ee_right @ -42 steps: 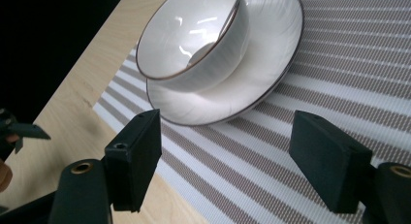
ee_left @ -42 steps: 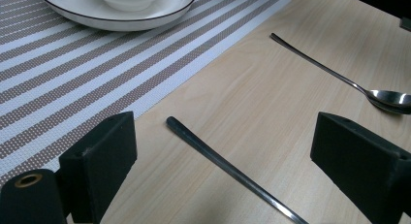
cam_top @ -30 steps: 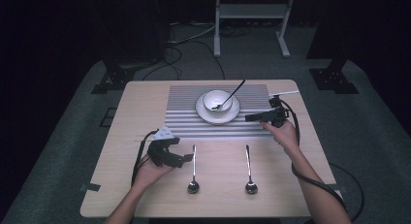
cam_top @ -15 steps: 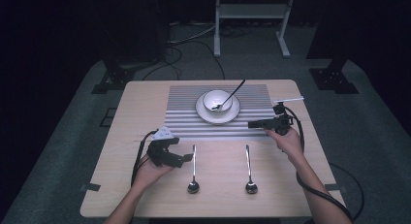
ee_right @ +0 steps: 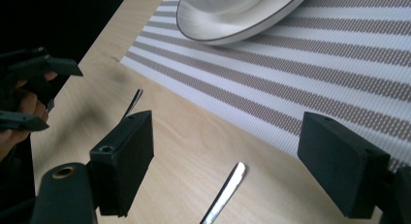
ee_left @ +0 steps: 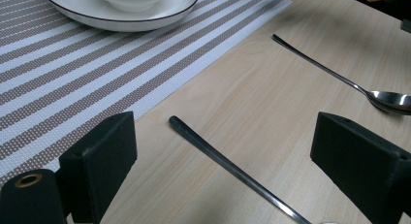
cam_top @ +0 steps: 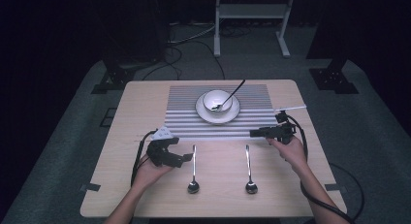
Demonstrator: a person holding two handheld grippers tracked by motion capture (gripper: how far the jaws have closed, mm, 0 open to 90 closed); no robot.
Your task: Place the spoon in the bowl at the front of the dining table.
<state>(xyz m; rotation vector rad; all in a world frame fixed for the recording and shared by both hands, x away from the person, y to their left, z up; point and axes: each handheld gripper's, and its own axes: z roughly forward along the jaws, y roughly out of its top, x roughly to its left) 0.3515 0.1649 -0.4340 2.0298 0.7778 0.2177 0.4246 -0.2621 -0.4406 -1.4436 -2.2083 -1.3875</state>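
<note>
Both grippers are held open and empty over the near half of the table (cam_top: 121, 136). The right gripper (cam_top: 256, 133) is seen from above at the near right corner of the striped placemat (cam_top: 184, 112), pointing left, with nothing between its widely parted jaws; its jaws have just been opening to their widest. In the right gripper view the handle tip of the right spoon (ee_right: 224, 192) is shown lying on the wood between those jaws, untouched, which cannot be made out from the high view. The left gripper (cam_top: 186, 157) is seen at the near left, its jaws also wide apart; in the left gripper view the handle of the left spoon (ee_left: 228, 167) runs between them without contact.

The two spoons are plain polished metal with long, thin handles and small oval bowls. From above, the left spoon (cam_top: 193, 171) and the right spoon (cam_top: 249, 171) are seen lying parallel on the bare wood just near of the placemat, bowls toward the person, handles pointing away. The mirror shine of the right spoon's bowl (ee_left: 390, 99) is visible in the left gripper view.

Farther off, a white plate (cam_top: 203, 115) with a dark rim sits on the placemat, carrying a white bowl (cam_top: 213, 97), and a third spoon (cam_top: 231, 94) leans in that bowl, handle pointing far right. The weave of the placemat is resolved in the two gripper views.
</note>
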